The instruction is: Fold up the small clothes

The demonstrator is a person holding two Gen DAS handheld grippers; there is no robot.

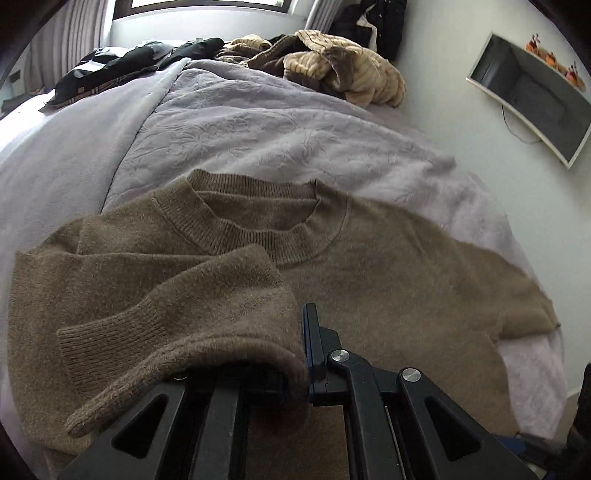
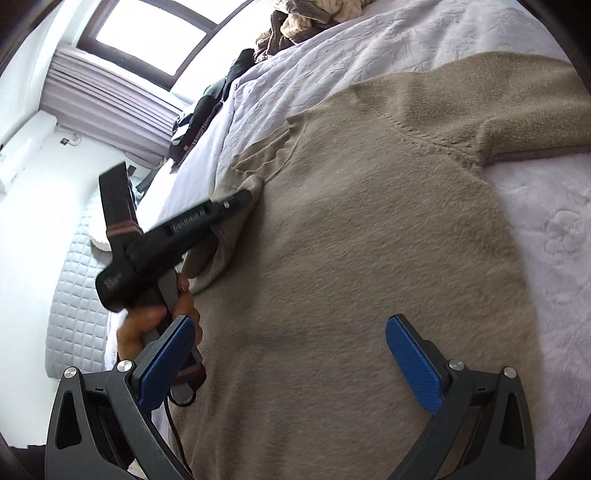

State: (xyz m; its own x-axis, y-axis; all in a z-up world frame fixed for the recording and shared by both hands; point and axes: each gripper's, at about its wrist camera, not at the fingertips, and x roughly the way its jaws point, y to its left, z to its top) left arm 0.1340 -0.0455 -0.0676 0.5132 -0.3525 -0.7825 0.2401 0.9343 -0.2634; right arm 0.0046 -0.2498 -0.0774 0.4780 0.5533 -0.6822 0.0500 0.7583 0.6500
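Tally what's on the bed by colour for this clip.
Brown: 1, the sweater, its sleeve pinched in the left claw
Tan/cream: 1, the plush heap
Black: 1, the dark clothing pile
Total: 3

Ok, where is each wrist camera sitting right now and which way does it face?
Left wrist: rides the left tool, low over the brown sweater, facing its collar and the clothes pile; the tool is shut on the folded-in sleeve.
Right wrist: rides the open right tool, above the sweater's body, facing the window; the left hand and left tool show.
Shared: sweater, bed, clothes pile.
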